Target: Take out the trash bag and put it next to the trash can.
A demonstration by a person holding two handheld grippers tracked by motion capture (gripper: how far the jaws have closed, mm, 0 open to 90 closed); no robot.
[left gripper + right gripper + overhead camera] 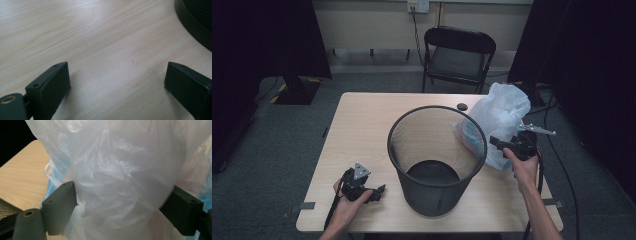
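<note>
While seen from above: right gripper (504, 144) meets plastic bag (497, 120) beside mesh bin (437, 155).
Right gripper view: jaws wide, bag bulging between; contact unclear.
Left gripper (117, 82): wide, bare table (100, 37) between.

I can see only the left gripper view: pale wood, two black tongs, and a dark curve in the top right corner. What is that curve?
Observer: It's the base of a black mesh wastebasket standing in the middle of the table. It looks empty inside.
Operator: Is anything else on the table?
Observer: Yes, a white plastic bag stands just right of the basket, with something blue showing through it.
Operator: What is the other hand doing?
Observer: It holds the right tongs at the bag. They are spread wide, and crumpled plastic bulges between them.
</note>
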